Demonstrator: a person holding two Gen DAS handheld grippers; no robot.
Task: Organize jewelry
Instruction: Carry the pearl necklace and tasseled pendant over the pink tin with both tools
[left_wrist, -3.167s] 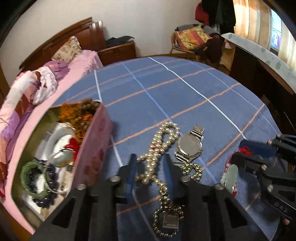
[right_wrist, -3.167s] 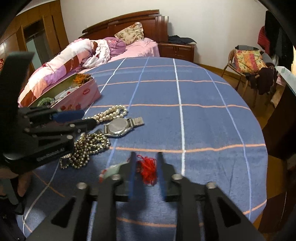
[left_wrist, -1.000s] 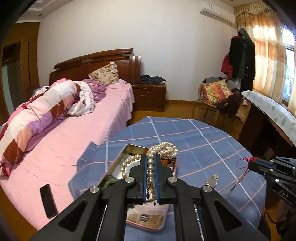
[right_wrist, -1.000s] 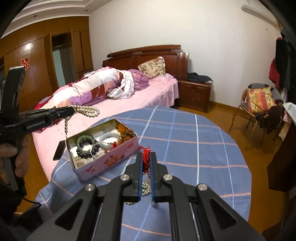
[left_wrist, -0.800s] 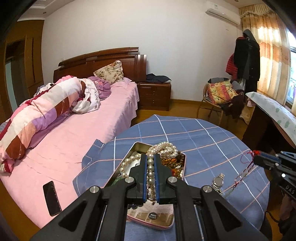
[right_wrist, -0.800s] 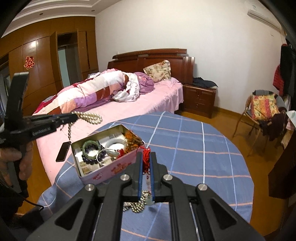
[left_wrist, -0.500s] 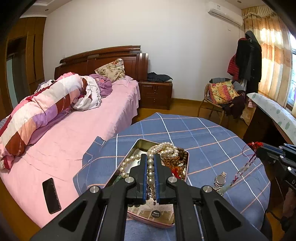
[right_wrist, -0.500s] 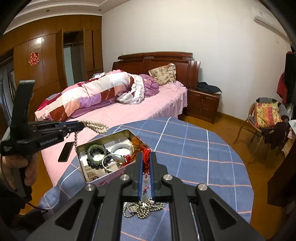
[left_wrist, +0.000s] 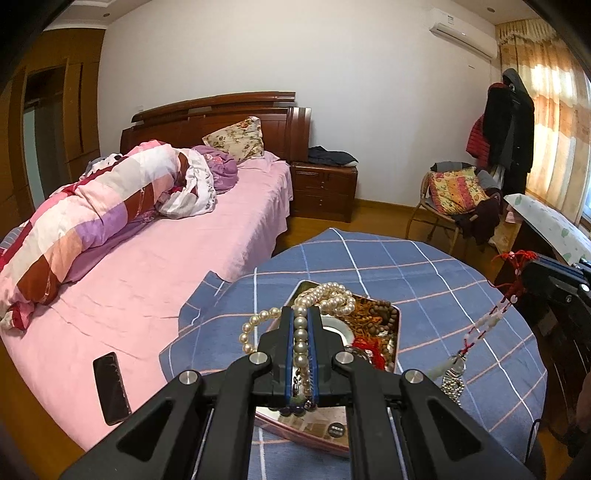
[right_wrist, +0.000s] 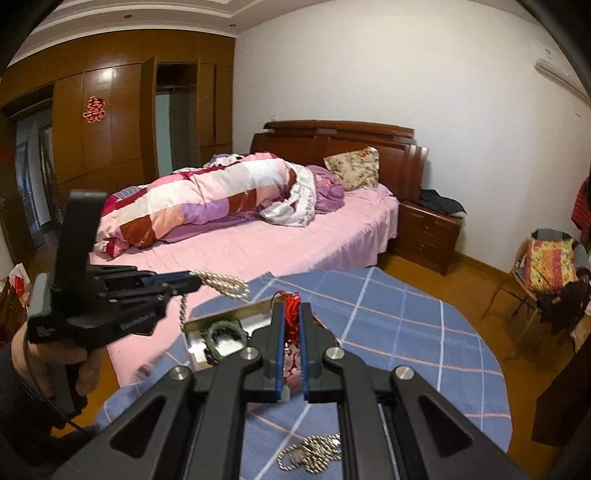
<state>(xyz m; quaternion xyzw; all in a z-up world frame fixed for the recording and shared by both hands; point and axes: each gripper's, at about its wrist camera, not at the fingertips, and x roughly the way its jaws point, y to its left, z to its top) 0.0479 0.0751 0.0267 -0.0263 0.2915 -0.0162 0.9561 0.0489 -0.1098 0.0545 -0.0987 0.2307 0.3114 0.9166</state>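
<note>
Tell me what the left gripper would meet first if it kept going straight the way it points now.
Probably the open tin on the table: the left gripper, shut on the pearl necklace, points slightly down over it, toward the white bangle and brown beads inside. Depth is unclear, so it might pass above.

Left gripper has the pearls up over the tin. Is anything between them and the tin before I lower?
Nothing visible blocks the drop. The left gripper holds the pearls above the open tin, no lid on it. The right gripper with its red cord hangs near the tin too, so lower one at a time.
</note>
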